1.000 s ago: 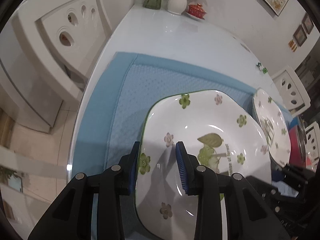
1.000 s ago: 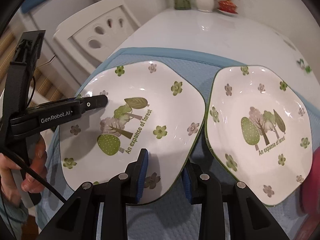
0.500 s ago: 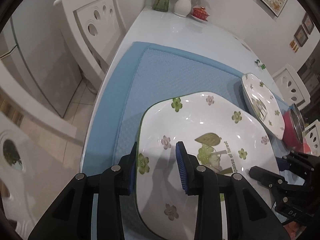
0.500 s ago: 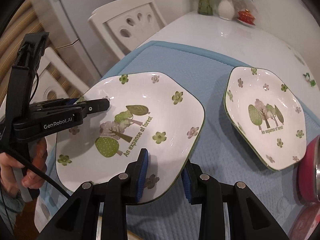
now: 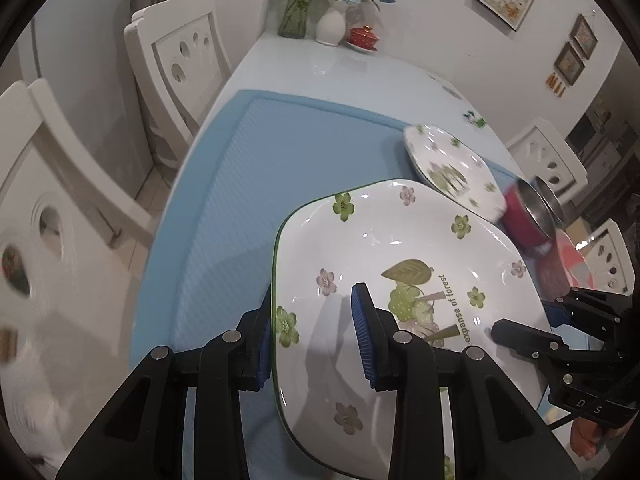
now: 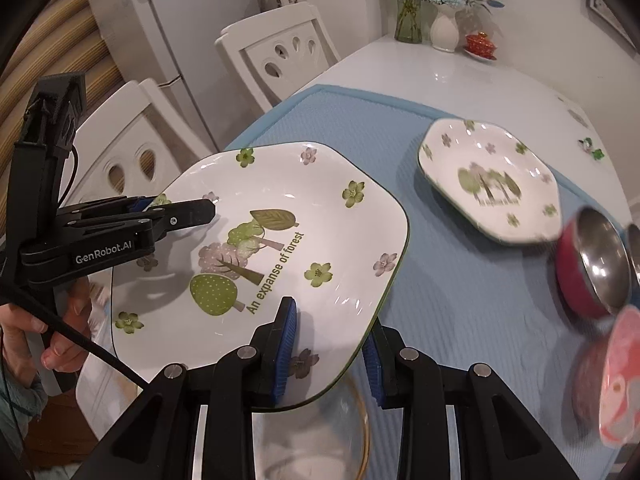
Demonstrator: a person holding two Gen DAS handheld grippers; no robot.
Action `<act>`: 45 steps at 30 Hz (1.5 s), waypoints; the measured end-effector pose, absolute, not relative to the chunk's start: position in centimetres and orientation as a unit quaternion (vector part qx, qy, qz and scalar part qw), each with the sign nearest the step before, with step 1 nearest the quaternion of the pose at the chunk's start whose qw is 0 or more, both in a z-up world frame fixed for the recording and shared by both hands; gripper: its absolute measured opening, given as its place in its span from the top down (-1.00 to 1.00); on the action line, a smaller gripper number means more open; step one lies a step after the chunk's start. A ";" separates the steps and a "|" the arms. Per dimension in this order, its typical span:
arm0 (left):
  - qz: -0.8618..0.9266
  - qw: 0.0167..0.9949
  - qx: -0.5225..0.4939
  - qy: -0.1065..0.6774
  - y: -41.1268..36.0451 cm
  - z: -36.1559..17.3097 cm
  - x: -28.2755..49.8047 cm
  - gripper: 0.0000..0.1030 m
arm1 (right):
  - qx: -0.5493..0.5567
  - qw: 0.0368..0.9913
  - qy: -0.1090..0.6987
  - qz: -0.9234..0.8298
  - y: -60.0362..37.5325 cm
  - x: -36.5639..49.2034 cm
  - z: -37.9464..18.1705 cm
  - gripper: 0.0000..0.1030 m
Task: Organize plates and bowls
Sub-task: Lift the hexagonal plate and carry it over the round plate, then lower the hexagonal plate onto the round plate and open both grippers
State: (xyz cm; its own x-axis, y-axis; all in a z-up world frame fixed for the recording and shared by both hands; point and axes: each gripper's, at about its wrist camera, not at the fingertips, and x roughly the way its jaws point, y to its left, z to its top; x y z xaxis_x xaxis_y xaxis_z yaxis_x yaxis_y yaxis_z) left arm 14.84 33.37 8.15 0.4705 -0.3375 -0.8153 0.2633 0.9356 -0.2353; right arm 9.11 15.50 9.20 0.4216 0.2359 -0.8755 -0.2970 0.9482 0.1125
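- Left wrist view: left hand-held gripper (image 5: 314, 340), blue pads clamped on the left rim of the near plate (image 5: 400, 280), one pad under the rim, one on the face.
- Near plate: white, green-edged, flower and tree print; readable wording "expanse of forest". It is held above the blue mat (image 5: 260, 184).
- Right hand-held gripper (image 5: 520, 330), at the plate's right edge; letters "D S" on its body.
- Second plate (image 5: 452, 168), ahead and right, lying on the mat; a red bowl (image 5: 528, 216) just past it.
- Right wrist view: right hand-held gripper (image 6: 330, 346), pads clamped on the near plate's (image 6: 280, 240) front rim; wording "An expanse of forest".
- Left hand-held gripper (image 6: 176, 210), to the left, marked "GenRobot.AI".
- Second plate (image 6: 492, 180), ahead right, well apart on the surface; same wording, blurred.
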 end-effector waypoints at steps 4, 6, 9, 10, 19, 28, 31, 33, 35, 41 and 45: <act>-0.181 0.849 -0.023 0.496 32.7 8.0 11.3 0.41 | -0.031 0.834 0.529 0.157 14.9 5.0 9.0 0.41; -0.183 0.844 -0.024 0.504 32.5 7.8 9.5 0.41 | -0.033 0.830 0.534 0.158 14.6 3.2 8.8 0.41; -0.184 0.837 -0.042 0.513 32.7 7.5 7.6 0.41 | -0.039 0.824 0.541 0.163 14.4 1.1 8.5 0.41; -0.185 0.835 -0.048 0.516 32.8 7.4 7.0 0.41 | -0.041 0.822 0.544 0.165 14.2 0.4 8.4 0.41; -0.193 0.818 -0.049 0.540 31.9 5.9 3.8 0.41 | -0.046 0.808 0.565 0.158 13.1 -2.9 7.1 0.41; -0.189 0.813 -0.044 0.549 31.5 4.7 3.5 0.41 | -0.038 0.794 0.590 0.143 13.2 -3.3 5.7 0.41; -0.183 0.814 -0.040 0.550 31.6 4.5 3.6 0.41 | -0.038 0.789 0.597 0.140 13.4 -3.1 5.2 0.41; -0.183 0.813 -0.043 0.551 31.6 4.3 3.8 0.41 | -0.048 0.788 0.599 0.133 13.6 -2.9 5.0 0.41; -0.181 0.812 -0.039 0.553 31.5 4.2 4.0 0.41 | -0.050 0.785 0.604 0.130 13.7 -2.8 4.7 0.41; -0.172 0.817 -0.039 0.549 31.7 4.4 4.7 0.41 | -0.067 0.787 0.603 0.113 14.4 -2.4 4.7 0.41; -0.171 0.821 -0.038 0.544 31.8 4.7 5.0 0.41 | -0.058 0.784 0.608 0.114 14.2 -2.1 4.6 0.41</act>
